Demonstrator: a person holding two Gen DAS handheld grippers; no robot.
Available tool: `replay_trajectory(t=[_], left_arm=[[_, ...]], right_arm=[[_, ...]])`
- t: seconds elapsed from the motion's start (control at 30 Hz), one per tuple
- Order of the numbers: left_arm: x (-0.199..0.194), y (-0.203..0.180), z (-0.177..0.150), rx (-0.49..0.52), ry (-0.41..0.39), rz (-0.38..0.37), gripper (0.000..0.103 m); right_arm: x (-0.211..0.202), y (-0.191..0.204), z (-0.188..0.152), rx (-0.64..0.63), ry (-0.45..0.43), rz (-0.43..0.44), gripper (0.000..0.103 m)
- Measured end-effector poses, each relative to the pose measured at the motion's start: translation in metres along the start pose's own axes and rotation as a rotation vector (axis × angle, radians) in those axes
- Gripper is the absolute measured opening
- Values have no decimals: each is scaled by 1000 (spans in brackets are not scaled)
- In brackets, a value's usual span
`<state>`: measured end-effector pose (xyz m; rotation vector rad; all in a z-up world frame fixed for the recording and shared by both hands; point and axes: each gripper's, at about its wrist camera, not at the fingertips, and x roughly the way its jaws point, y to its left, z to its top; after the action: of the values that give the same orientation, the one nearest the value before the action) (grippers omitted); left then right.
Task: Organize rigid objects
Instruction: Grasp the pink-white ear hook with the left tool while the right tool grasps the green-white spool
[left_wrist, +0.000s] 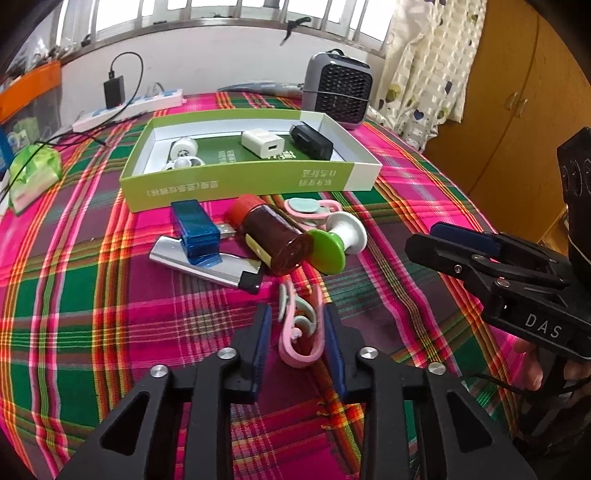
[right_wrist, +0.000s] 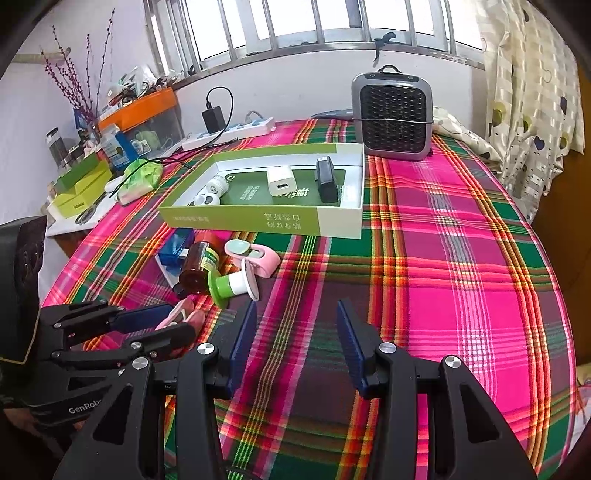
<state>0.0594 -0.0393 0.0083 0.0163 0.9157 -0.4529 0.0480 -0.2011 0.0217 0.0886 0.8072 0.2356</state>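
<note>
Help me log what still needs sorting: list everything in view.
box: one, green, table middle
charger: one, white, in box
adapter: one, black, in box
round parts: two, white, box's left end
bottle: one, brown, red cap, before box
case: one, blue, atop stick
stick: one, silver, before box
spool: one, green-white, beside bottle
far clip: one, pink, near box
near clip: one, pink, between left gripper's fingers
heater: one, grey, behind box
power strip: one, white, back left
left gripper: one, black, shut on near clip
right gripper: one, black, open, empty
</note>
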Motion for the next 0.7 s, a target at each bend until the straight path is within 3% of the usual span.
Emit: replay_trajectory(t=[0.3,0.7], left_arm=[[-11,13,-4,-28,-19,6,23],[-27,42,-13,-84,-41,57,23]], right_arm=[[6,9,2,-13,22,-6,46],[17,34,7,-94,21,51,46]])
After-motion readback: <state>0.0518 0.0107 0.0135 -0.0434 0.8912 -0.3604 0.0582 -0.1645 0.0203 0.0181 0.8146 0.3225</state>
